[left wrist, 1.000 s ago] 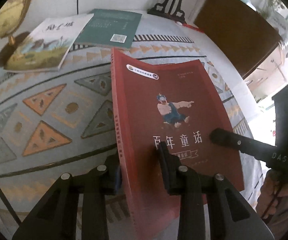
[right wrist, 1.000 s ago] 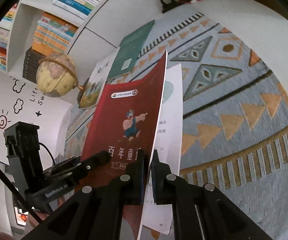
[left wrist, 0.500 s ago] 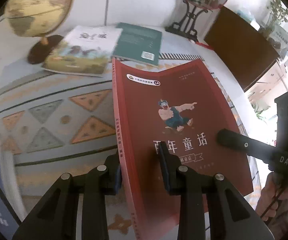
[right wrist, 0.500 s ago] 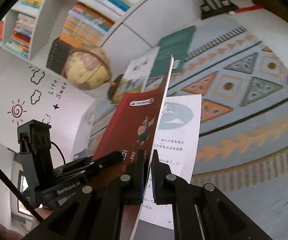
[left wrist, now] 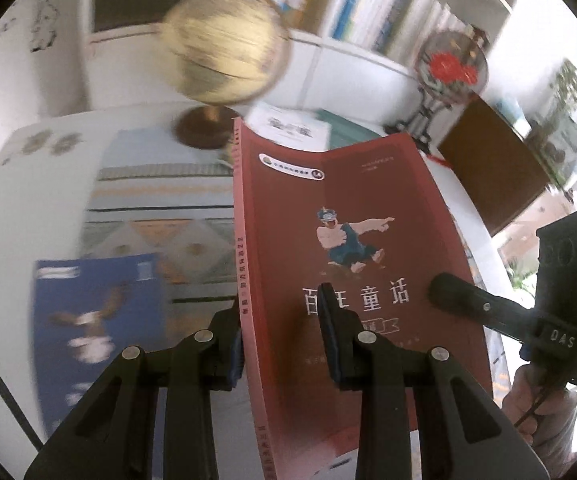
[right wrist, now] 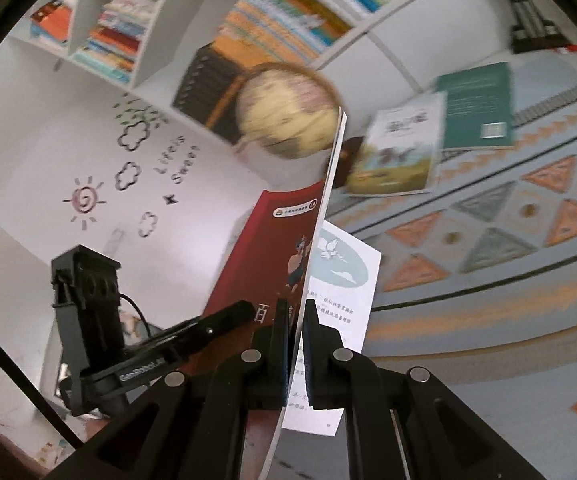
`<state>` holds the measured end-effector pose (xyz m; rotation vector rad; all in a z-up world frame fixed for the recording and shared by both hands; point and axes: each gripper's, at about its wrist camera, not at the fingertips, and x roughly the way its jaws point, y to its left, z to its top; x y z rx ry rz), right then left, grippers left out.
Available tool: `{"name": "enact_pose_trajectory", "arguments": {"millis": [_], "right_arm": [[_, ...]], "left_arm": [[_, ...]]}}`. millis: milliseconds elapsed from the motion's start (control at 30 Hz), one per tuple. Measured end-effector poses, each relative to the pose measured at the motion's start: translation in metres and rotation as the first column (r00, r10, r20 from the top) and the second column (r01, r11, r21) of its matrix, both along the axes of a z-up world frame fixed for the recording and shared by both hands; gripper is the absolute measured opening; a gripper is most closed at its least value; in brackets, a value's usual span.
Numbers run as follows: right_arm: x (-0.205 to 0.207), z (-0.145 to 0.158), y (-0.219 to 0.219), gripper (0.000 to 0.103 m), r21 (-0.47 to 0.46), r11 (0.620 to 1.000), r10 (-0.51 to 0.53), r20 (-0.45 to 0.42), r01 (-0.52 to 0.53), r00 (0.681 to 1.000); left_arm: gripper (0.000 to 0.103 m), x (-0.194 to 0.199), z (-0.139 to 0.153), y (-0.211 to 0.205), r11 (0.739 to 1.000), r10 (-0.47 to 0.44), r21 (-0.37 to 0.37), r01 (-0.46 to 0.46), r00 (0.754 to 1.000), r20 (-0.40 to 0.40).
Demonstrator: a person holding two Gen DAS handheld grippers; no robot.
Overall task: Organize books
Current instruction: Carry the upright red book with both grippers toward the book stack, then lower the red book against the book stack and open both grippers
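Behind — bookshelf (right wrist: 136,32) compartments, seemingly full of books (right wrist: 288,12).

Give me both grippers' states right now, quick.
Left gripper: shut on the red book, clamping its spine side.
Right gripper: shut on the red book's front cover alone.

White wall shelves (right wrist: 100,32), doodled white wall (right wrist: 88,152), globe (left wrist: 224,52), patterned tablecloth (right wrist: 508,232), dark cabinet (left wrist: 496,160).
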<state>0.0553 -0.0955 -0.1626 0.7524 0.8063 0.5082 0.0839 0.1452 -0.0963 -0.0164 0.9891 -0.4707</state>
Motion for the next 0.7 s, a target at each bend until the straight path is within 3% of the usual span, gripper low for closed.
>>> {"name": "enact_pose_trajectory", "arguments": {"millis": [167, 333, 500, 700], "right_arm": [[0.01, 0.004, 0.06, 0.006, 0.019, 0.997, 0.078, 0.014, -0.079, 0.997], [0.022, -0.012, 0.121, 0.006, 0.011, 0.99, 0.144, -0.006, -0.144, 0.99], [0.031, -0.045, 0.163, 0.006, 0.007, 0.988, 0.153, -0.094, -0.153, 0.984], [0.035, -0.086, 0.183, 0.006, -0.012, 0.989, 0.139, -0.21, -0.144, 0.968]], "left_arm": [[0.029, -0.004, 0.007, 0.069, 0.996, 0.09, -0.018, -0.09, 0.996, -0.008], [0.029, -0.003, -0.008, 0.12, 0.984, 0.178, 0.022, -0.177, 0.984, -0.032], [0.03, 0.007, -0.035, 0.16, 0.972, 0.237, 0.025, -0.235, 0.968, -0.08], [0.03, 0.012, -0.07, 0.187, 0.959, 0.282, 0.059, -0.276, 0.946, -0.159]]}}
